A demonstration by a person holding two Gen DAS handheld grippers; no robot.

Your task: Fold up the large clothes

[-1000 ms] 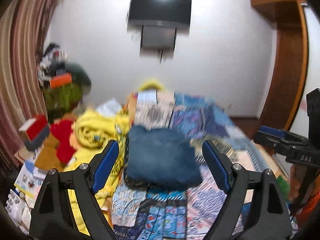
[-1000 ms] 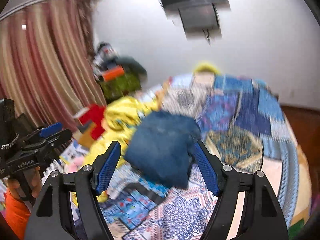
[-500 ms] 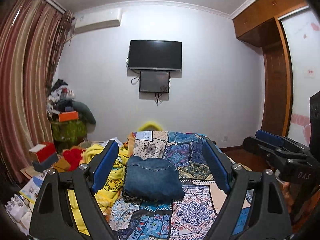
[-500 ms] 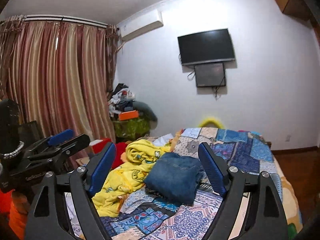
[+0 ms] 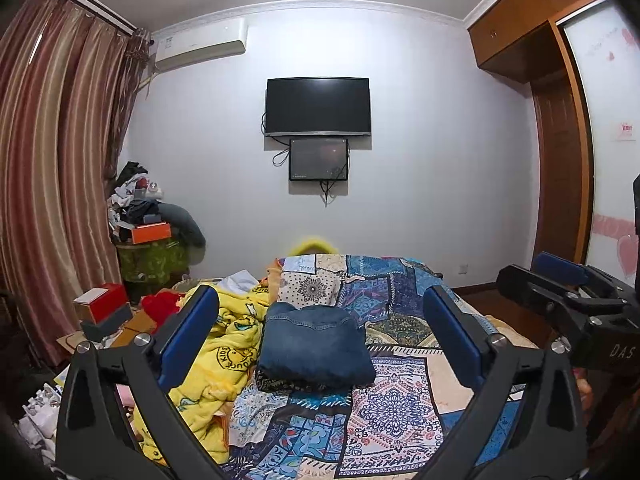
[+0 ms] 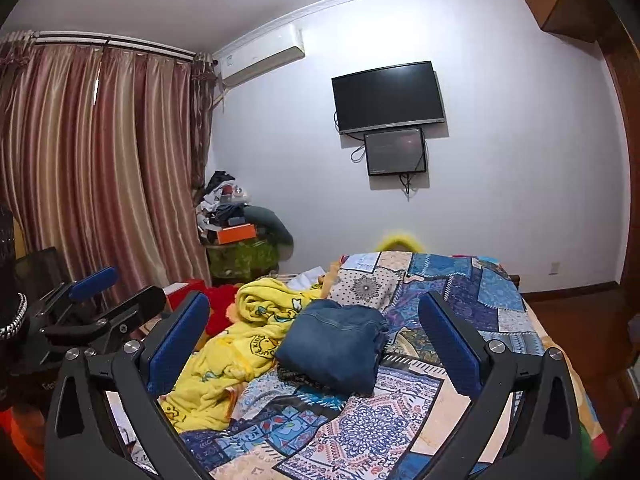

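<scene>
A folded pair of blue jeans (image 5: 314, 346) lies on the patchwork bedspread (image 5: 392, 408); it also shows in the right wrist view (image 6: 334, 344). My left gripper (image 5: 320, 340) is open and empty, held well back from and above the jeans. My right gripper (image 6: 314, 338) is open and empty too, also held back from the bed. Each gripper shows in the other's view: the right one at the right edge (image 5: 568, 296), the left one at the left edge (image 6: 96, 304).
A crumpled yellow blanket (image 5: 224, 356) lies left of the jeans. Red boxes (image 5: 100, 304) and clutter (image 5: 148, 232) stand by the striped curtains (image 6: 100, 168). A TV (image 5: 318, 106) hangs on the far wall. A wooden wardrobe (image 5: 560, 160) stands at the right.
Both grippers have pulled back and tilted up away from the jeans, which now look smaller and lower. The jeans lie still, folded. Both grippers stay open.
</scene>
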